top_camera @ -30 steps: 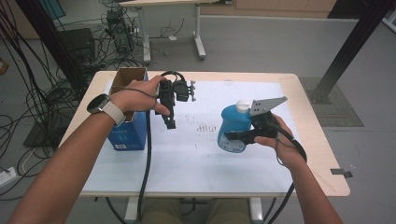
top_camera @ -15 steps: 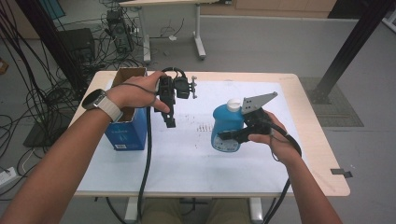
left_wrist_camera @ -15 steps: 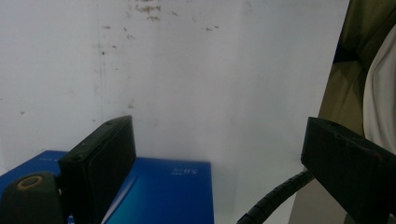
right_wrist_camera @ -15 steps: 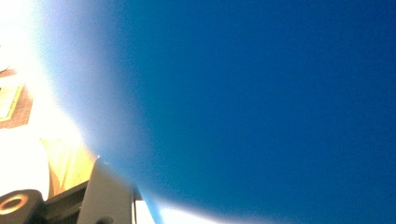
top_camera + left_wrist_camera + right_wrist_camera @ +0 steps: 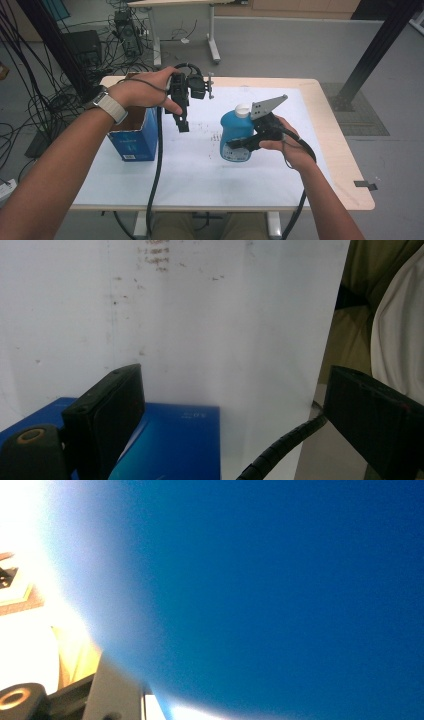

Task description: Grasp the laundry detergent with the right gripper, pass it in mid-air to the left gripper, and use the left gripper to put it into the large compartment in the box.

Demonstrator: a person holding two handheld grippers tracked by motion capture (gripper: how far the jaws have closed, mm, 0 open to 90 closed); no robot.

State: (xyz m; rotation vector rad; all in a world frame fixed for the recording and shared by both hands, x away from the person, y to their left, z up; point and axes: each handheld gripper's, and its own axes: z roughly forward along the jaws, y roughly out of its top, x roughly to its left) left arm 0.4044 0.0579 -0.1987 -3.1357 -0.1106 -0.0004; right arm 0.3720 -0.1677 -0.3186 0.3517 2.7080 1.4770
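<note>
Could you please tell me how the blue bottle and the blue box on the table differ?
The blue bottle is rounded with a white cap, while the blue box is square-edged with an open top. The bottle is gripped by the right gripper; the box stands free at the table's left, below the open, raised left gripper. Both are blue and upright.

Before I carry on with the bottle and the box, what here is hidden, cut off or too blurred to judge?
- Bottle: a blue blur in the right gripper view, too close to focus; any label is unreadable.
- Right gripper: in the high view the bottle hides where its jaws press.
- Box: in the high view the left hand covers part of its open top, so its contents are unseen; the left gripper view cuts it off at the bottom edge.
</note>
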